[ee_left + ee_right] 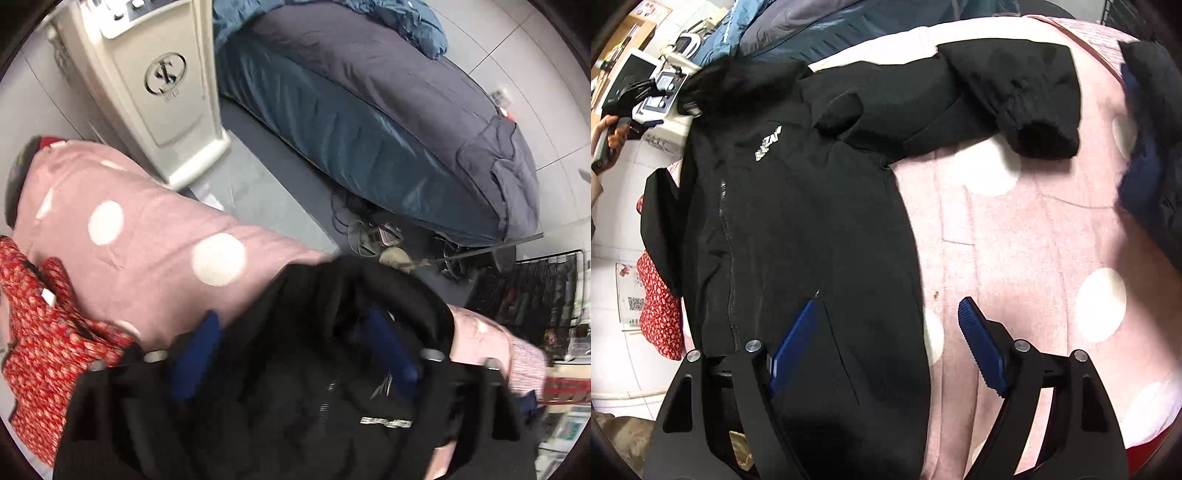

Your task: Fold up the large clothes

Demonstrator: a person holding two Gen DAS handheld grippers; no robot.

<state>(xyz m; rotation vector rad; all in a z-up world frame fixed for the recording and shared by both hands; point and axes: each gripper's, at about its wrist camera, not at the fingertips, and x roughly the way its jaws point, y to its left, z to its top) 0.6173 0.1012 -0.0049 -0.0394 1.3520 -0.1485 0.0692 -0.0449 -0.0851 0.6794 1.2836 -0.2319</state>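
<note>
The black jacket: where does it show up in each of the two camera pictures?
Left wrist view: the black jacket fills the bottom centre, bunched up close against the camera.
Right wrist view: the jacket lies spread front-up across the left and centre, one sleeve reaching to the upper right.
Shared landmark: the pink blanket with white dots under it.

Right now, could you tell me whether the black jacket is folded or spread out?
Mostly spread: the black jacket lies front-up on the pink blanket, one sleeve bent.
</note>
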